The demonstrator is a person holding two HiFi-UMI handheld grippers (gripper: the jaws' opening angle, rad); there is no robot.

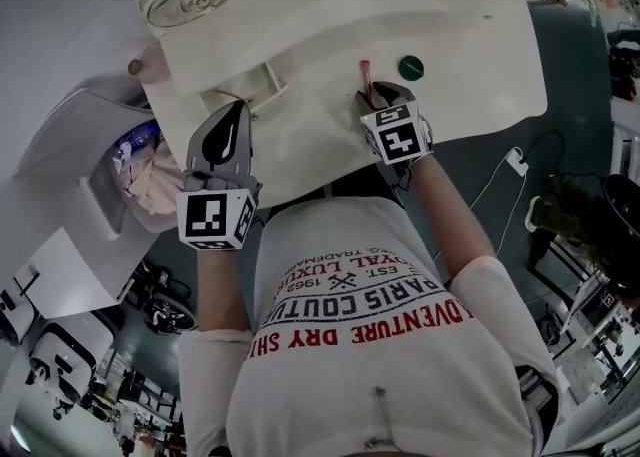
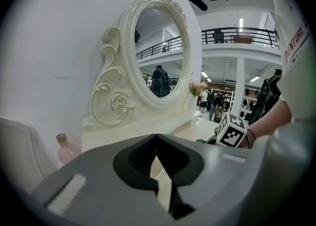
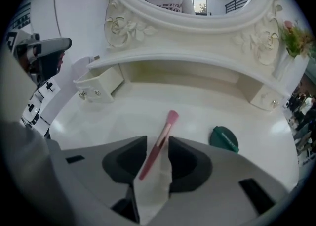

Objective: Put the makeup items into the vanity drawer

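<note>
A thin pink makeup brush (image 1: 366, 75) (image 3: 170, 118) lies on the white vanity top (image 1: 470, 25). Its handle end runs between the jaws of my right gripper (image 1: 373, 101) (image 3: 158, 146), which point steeply down; they stand open on either side of it without pressing. A round green compact (image 1: 411, 67) (image 3: 224, 139) lies just right of the brush. The small vanity drawer (image 1: 262, 85) (image 3: 98, 84) stands pulled out at the back left. My left gripper (image 1: 235, 113) (image 2: 157, 138) hovers near the front edge below the drawer, its tips together with nothing between them.
An oval carved mirror (image 2: 159, 54) rises behind the top. A pink bottle (image 2: 66, 150) stands at the vanity's left end and a flower vase (image 3: 294, 37) at the right. A second small drawer (image 3: 269, 99) sits closed at the back right.
</note>
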